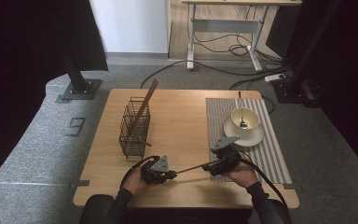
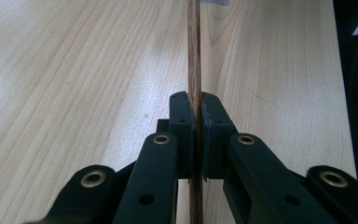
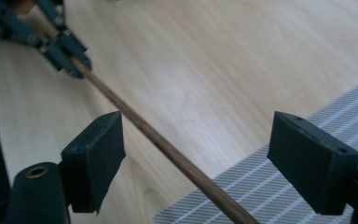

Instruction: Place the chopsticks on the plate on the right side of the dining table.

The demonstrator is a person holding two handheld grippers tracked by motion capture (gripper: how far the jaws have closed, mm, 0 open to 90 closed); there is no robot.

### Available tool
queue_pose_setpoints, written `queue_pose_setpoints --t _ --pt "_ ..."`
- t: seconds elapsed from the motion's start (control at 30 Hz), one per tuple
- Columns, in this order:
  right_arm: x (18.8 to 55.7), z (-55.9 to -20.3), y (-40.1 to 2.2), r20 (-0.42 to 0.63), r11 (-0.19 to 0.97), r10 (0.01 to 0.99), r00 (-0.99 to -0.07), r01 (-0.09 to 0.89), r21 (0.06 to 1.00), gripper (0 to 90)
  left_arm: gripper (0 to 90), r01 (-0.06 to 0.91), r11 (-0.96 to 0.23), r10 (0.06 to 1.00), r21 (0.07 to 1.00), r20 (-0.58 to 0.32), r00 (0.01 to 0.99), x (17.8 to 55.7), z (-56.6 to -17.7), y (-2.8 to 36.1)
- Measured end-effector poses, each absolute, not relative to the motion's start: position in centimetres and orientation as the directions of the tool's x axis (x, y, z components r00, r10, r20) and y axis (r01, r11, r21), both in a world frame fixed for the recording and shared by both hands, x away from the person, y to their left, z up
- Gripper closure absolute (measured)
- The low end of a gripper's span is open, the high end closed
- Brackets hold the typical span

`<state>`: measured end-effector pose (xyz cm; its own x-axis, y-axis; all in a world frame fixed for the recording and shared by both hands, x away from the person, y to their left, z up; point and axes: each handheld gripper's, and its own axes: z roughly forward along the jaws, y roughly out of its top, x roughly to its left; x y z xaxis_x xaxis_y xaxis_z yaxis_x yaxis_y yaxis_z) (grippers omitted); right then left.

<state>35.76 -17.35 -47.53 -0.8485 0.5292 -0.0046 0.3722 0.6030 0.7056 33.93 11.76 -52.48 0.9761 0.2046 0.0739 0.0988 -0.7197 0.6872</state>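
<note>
Table: pale wood [image 1: 182,121], striped mat at right.
Chopstick [image 1: 190,168]: low over the table's near edge, between both grippers.
Left gripper [image 2: 195,116]: clamped on it.
Right gripper [image 3: 196,161]: jaws wide, not gripping.
Handling: probably light, stiff, smooth; grip near mid-length.

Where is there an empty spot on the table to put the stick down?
Bare wood lies between the wire basket and the striped mat, and along the far edge behind it. The near edge is crowded by both grippers, left and right, and the stick; a cup and saucer crowd the mat.
</note>
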Motion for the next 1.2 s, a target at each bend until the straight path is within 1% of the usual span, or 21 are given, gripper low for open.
queue_pose_setpoints --t 0.07,0.13,0.27,0.37,0.5,0.7,0.83,1.03,1.2 --pt "35.5 -47.8 -16.9 -0.030 0.640 0.499 -0.866 0.345 0.687 24.8 84.5 0.095 -0.726 0.199 0.681 0.077 0.977 33.9 -52.5 11.7" --pt "35.4 -48.1 -16.5 -0.041 0.669 0.466 -0.884 0.322 0.670 34.0 84.5 0.094 -0.728 0.197 0.679 0.075 0.978 33.9 -52.5 11.7" --pt "35.1 -48.4 -15.7 -0.066 0.720 0.412 -0.909 0.280 0.635 47.5 84.5 0.088 -0.734 0.188 0.674 0.077 0.979 33.8 -52.5 11.7" --pt "34.9 -48.7 -15.1 -0.084 0.752 0.381 -0.921 0.257 0.607 53.7 84.5 0.081 -0.737 0.180 0.671 0.079 0.981 33.8 -52.5 11.6" --pt "34.8 -49.0 -14.7 -0.097 0.776 0.370 -0.924 0.249 0.580 61.3 84.5 0.072 -0.740 0.168 0.669 0.080 0.983 33.7 -52.4 11.6" --pt "34.6 -49.0 -14.6 -0.104 0.794 0.345 -0.933 0.231 0.562 65.7 84.1 0.062 -0.744 0.162 0.665 0.089 0.983 33.7 -52.5 11.6" --pt "34.6 -49.1 -14.6 -0.092 0.805 0.327 -0.941 0.226 0.549 69.2 82.5 0.065 -0.738 0.180 0.671 0.102 0.978 33.8 -52.5 11.8" --pt "34.4 -49.0 -14.6 -0.065 0.807 0.304 -0.951 0.220 0.548 75.1 78.0 0.073 -0.710 0.224 0.700 0.126 0.967 33.9 -52.4 12.0" --pt "34.3 -48.9 -14.6 -0.034 0.804 0.283 -0.958 0.218 0.554 79.8 71.3 0.080 -0.680 0.267 0.729 0.145 0.953 33.9 -52.1 12.3"
